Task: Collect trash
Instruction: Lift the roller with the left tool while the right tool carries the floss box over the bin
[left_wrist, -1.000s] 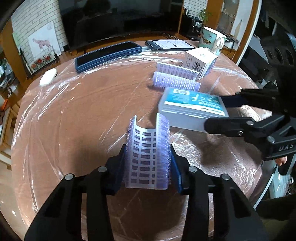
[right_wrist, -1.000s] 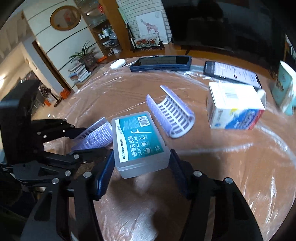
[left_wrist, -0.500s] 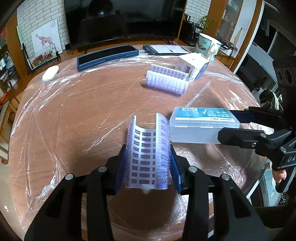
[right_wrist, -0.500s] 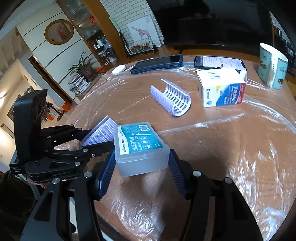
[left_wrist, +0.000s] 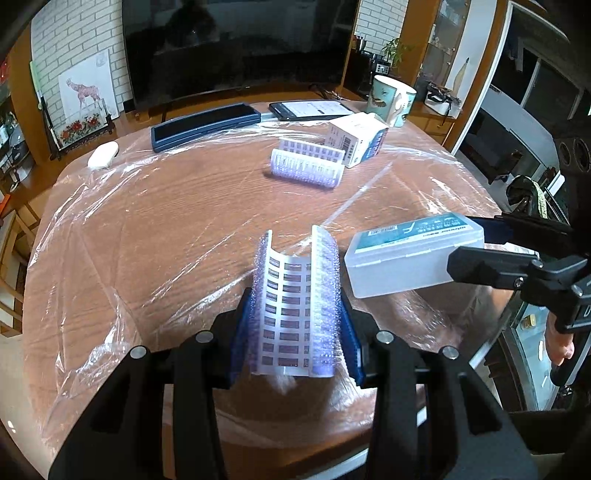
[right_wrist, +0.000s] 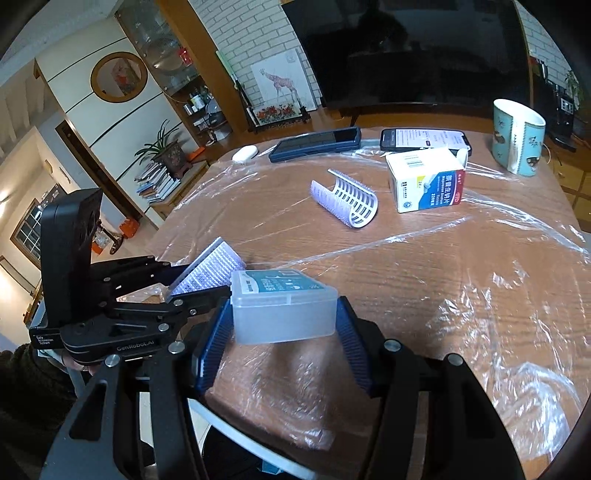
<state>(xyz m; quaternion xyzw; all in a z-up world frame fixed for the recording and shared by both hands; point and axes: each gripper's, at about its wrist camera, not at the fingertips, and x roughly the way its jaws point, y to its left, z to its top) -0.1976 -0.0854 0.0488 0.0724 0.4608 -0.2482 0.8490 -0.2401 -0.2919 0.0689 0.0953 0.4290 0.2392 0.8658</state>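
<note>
On the left, a curved purple hair-roller half is clamped between the blue pads of the left gripper, its slotted shell held upright with the bristled edges pressed against both pads, lifted clear of the plastic-wrapped round table. Just to its right, a translucent dental floss box with a teal label is pinched by its short sides in the right gripper, held level and raised over the near edge of the table; the lid is seen shut and the contents cannot be made out through the frosted plastic. So two items are judged to be collected and in the air, with no bin or bag shown in either view, and the drop-off is not yet done. Farther back, more is left: a second roller half lies on its side on the film, open side up, with a white medicine carton just beside it. Behind those, a dark blue case, a smartphone, a white earbud case and a teal mug are seen near the far rim, probably not trash.
</note>
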